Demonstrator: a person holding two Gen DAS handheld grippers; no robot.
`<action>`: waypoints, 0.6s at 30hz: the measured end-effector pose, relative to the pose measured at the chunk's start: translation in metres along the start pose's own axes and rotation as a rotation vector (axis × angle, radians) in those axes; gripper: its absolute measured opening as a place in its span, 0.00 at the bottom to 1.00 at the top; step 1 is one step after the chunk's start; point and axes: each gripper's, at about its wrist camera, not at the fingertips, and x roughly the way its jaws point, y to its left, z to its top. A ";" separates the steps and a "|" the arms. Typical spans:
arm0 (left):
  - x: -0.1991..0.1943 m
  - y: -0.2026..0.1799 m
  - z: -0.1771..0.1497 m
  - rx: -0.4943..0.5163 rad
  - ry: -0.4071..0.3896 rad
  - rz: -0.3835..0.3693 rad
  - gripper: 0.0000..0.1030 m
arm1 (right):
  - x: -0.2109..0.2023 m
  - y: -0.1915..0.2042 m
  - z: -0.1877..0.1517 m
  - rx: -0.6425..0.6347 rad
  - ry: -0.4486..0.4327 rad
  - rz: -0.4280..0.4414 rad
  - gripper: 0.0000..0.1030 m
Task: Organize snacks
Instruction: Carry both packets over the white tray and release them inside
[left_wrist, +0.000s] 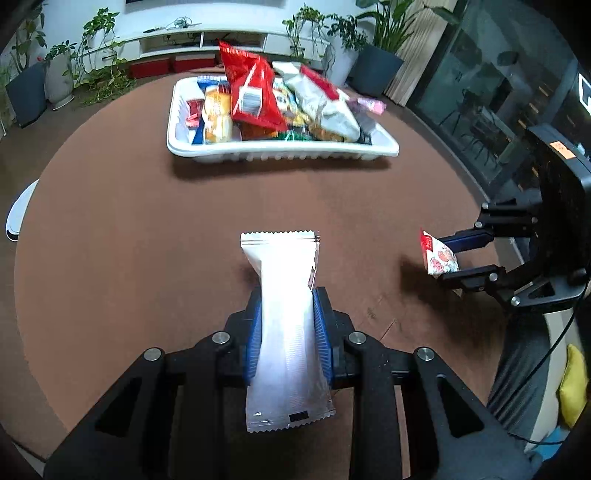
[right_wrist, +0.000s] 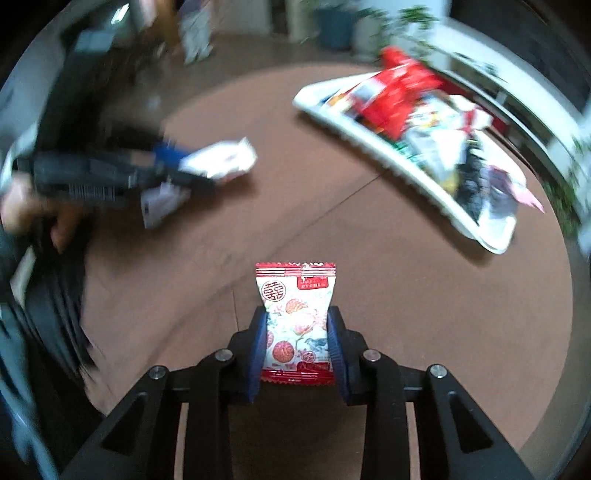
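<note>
- Snacks fill the white tray (left_wrist: 280, 153) at the far side of the round brown tabletop (left_wrist: 110, 221). We see a tall red bag (left_wrist: 251, 88) standing up in it, a yellow pack (left_wrist: 218, 110) to its left and a silver bag (left_wrist: 325, 107) to its right.
- Far left in the left view, we see potted plants (left_wrist: 59, 66) on the floor past the tabletop.
- In the middle of that view, our left tool (left_wrist: 288, 328) squeezes a long white packet (left_wrist: 286, 332) between its two blue pads. The packet sticks out in front of the pads and also back behind them. It hangs over the tabletop, on the near side, well apart from the tray.
- At the right of that view, our right tool (left_wrist: 452, 258) pinches a small red and white candy pack (left_wrist: 437, 256). It is held up over the tabletop, with a dark shadow under it.
- In the right view, the left side is blurry. We can make out the left tool (right_wrist: 173, 162) with the white packet (right_wrist: 221, 158) there.
- In the middle, the right tool (right_wrist: 297, 339) has its blue pads tight on both sides of the candy pack (right_wrist: 295, 317). The pack has red zigzag ends and round red pictures on it.
- At the right, the tray (right_wrist: 369, 147) of snacks looks tilted and blurry.
</note>
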 end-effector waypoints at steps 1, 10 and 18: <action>-0.004 0.000 0.004 -0.004 -0.012 -0.004 0.23 | -0.010 -0.008 0.001 0.059 -0.049 0.020 0.33; -0.033 -0.001 0.075 -0.010 -0.131 -0.040 0.23 | -0.076 -0.070 0.018 0.421 -0.365 0.076 0.33; -0.031 -0.007 0.161 0.002 -0.193 -0.036 0.23 | -0.103 -0.120 0.055 0.588 -0.492 -0.011 0.33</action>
